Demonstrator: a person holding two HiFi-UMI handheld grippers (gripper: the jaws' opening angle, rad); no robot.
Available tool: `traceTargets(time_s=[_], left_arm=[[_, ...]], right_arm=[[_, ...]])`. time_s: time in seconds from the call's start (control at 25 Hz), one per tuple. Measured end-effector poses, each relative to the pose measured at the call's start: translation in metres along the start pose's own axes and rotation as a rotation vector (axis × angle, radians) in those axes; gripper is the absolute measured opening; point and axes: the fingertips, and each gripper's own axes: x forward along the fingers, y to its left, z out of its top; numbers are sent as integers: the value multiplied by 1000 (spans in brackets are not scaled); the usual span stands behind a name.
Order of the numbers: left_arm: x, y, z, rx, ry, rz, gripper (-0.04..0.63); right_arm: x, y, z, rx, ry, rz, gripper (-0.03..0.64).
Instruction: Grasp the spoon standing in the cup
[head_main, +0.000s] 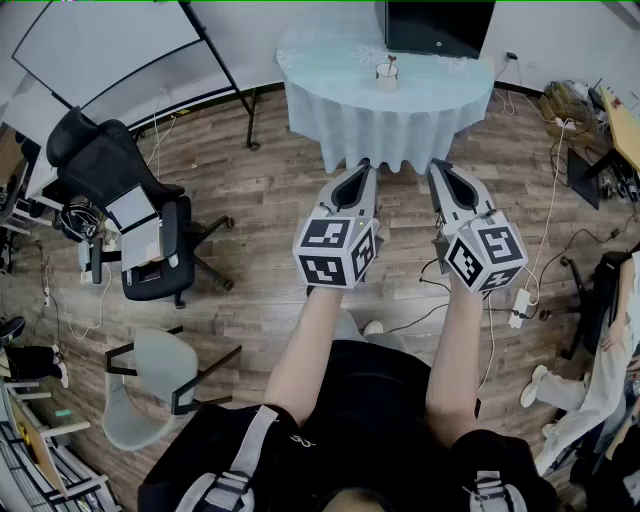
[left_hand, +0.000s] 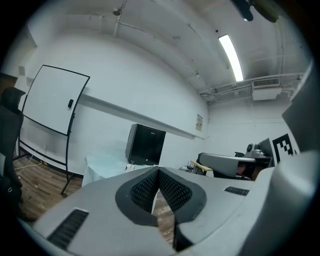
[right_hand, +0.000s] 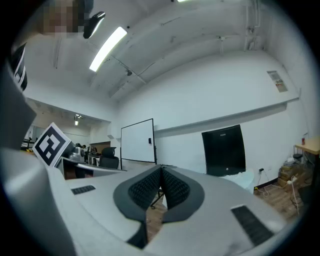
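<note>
Left tool (head_main: 363, 166), right tool (head_main: 439, 166): you are holding both with jaws together, empty, aiming at 12 o'clock, probably readying an approach. Spoon (head_main: 391, 62): standing in cup (head_main: 386, 77) on bench (head_main: 330, 52), well apart, 12 o'clock.

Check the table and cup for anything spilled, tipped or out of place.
Nothing stands out. The cup stands upright on the clothed table with the spoon in it; no spill shows from here. The left gripper and right gripper are both shut, empty, short of the table.
</note>
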Motion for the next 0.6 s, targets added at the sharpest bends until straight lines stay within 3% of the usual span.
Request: traceTargets(time_s=[0.2, 0.6], left_arm=[[1, -16, 14, 28, -22, -25, 5], [20, -7, 23, 62, -30, -28, 5]], right_arm=[[-3, -12, 13, 4, -44, -28, -1], [3, -46, 33, 9, -110, -89, 0]])
